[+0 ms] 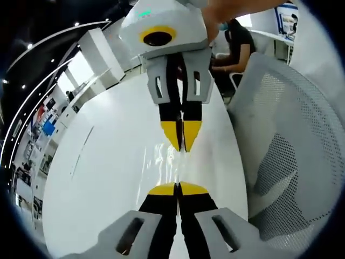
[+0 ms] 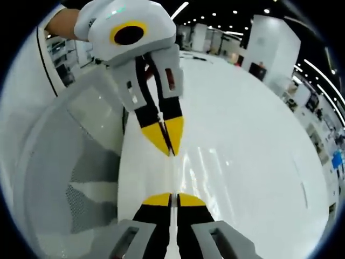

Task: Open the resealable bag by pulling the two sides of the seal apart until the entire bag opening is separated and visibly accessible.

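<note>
My left claw (image 1: 178, 189), rising from six o'clock in the left gripper view, is pressed together on one side of a clear resealable bag (image 1: 164, 164), its yellow tips pinching the film near the seal. Directly opposite, coming down from twelve o'clock, my right claw (image 1: 182, 141) points its own yellow tips back at mine, also pinched on the bag. The two claws stand tip to tip and near each other, with the thin glossy plastic stretched between them. I judge that I hold them this way so each grips one lip of the seal and a pull apart can peel it open.

In the right gripper view the pairing is mirrored: my right claw (image 2: 173, 198) sits closed at six o'clock, the left claw (image 2: 168, 141) reaches in from eleven o'clock, and the bag (image 2: 202, 162) shows only as faint streaks of shine toward three o'clock. Whether the seal has begun to part, I cannot tell; the film is too transparent.

Beneath lies a bare white surface (image 1: 108, 162). A grey mesh chair (image 1: 285, 151) stands at three o'clock in the left gripper view, and a seated person (image 1: 234, 46) works at one o'clock beyond it.
</note>
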Motion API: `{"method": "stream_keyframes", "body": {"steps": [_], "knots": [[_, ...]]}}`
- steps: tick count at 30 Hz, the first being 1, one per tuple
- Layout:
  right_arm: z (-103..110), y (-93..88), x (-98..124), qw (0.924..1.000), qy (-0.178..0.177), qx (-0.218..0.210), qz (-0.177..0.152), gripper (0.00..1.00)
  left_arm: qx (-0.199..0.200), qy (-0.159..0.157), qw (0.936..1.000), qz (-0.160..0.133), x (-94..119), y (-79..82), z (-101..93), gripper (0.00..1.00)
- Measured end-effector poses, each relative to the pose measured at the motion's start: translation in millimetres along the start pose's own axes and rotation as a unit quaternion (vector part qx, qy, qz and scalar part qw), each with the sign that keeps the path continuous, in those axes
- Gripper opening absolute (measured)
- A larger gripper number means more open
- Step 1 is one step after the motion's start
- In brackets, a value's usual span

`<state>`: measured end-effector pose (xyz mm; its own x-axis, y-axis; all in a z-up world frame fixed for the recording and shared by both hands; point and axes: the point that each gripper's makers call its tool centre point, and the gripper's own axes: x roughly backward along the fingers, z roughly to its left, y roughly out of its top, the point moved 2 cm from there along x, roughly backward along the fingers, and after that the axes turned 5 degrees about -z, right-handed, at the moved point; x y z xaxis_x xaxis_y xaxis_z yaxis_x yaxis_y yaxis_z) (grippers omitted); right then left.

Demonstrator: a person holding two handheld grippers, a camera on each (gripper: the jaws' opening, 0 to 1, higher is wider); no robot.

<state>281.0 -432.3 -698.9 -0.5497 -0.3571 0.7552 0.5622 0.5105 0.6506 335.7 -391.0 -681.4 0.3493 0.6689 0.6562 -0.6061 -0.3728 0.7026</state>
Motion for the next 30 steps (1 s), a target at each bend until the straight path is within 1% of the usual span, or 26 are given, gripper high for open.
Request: {"method": "stream_keyframes", "body": {"steps": [5, 7, 14, 15, 16, 18, 19, 20, 21, 23, 24, 25, 27, 28, 30], "knots": [[-2, -16.6, 9, 0.9998, -0.008, -0.012, 0.013, 0.0, 0.005, -0.002, 1.0, -0.001, 1, -1.6, -1.7, 0.0], [-2, -23.6, 12, 0.9997, -0.011, -0.011, 0.018, 0.0, 0.005, -0.002, 1.0, -0.002, 2, -1.4, -1.6, 0.0], [-4, -40.4, 20, 0.999, -0.024, -0.019, 0.033, 0.0, 0.007, -0.004, 1.0, 0.001, 4, -4.6, -1.7, 0.0], [-5, -39.1, 21, 0.9991, -0.025, -0.021, 0.026, 0.0, 0.009, -0.005, 0.9999, -0.004, 4, -3.8, -2.2, 0.0], [-5, -37.2, 21, 0.9987, -0.029, -0.037, 0.019, 0.0, 0.006, -0.005, 1.0, -0.003, 4, -3.7, -2.1, 0.0], [-6, -37.3, 21, 0.9988, -0.031, -0.03, 0.024, 0.0, 0.005, -0.005, 1.0, -0.003, 4, -2.7, -2.4, 0.0], [-5, -37.4, 20, 0.9988, -0.03, -0.027, 0.027, 0.0, -0.001, -0.005, 1.0, -0.002, 3, -1.4, -2.8, 0.0], [-3, -36.6, 20, 0.9983, -0.029, -0.044, 0.026, 0.0, -0.016, -0.001, 0.9999, 0.0, 4, -1.4, -1.2, 0.0], [-3, -36.4, 21, 0.9982, -0.026, -0.048, 0.023, 0.0, -0.027, 0.002, 0.9996, -0.007, 4, -0.1, 0.5, 0.0], [-4, -35.4, 23, 0.9985, -0.027, -0.045, 0.017, 0.0, -0.006, -0.005, 0.9999, -0.013, 5, -1.9, -1.6, 0.0], [-4, -33.2, 24, 0.9985, -0.025, -0.047, 0.01, 0.0, -0.01, -0.002, 0.9999, -0.013, 6, -3.1, -0.4, 0.0], [-4, -31.9, 24, 0.9984, -0.022, -0.052, 0.008, 0.0, -0.029, 0.006, 0.9994, -0.016, 6, -3.5, 1.9, 0.0], [-2, -29.8, 23, 0.9982, -0.017, -0.057, 0.006, 0.0, -0.025, 0.003, 0.9996, -0.013, 7, -5.9, -0.1, 0.0], [-2, -27.2, 23, 0.9979, -0.014, -0.064, 0.004, 0.0, -0.029, 0.001, 0.9995, -0.014, 7, -7.1, -1.0, 0.0], [-1, -20.9, 23, 0.9977, -0.008, -0.067, -0.007, 0.01, -0.032, -0.001, 0.9994, -0.015, 6, -7.5, -2.1, 0.0]]}}
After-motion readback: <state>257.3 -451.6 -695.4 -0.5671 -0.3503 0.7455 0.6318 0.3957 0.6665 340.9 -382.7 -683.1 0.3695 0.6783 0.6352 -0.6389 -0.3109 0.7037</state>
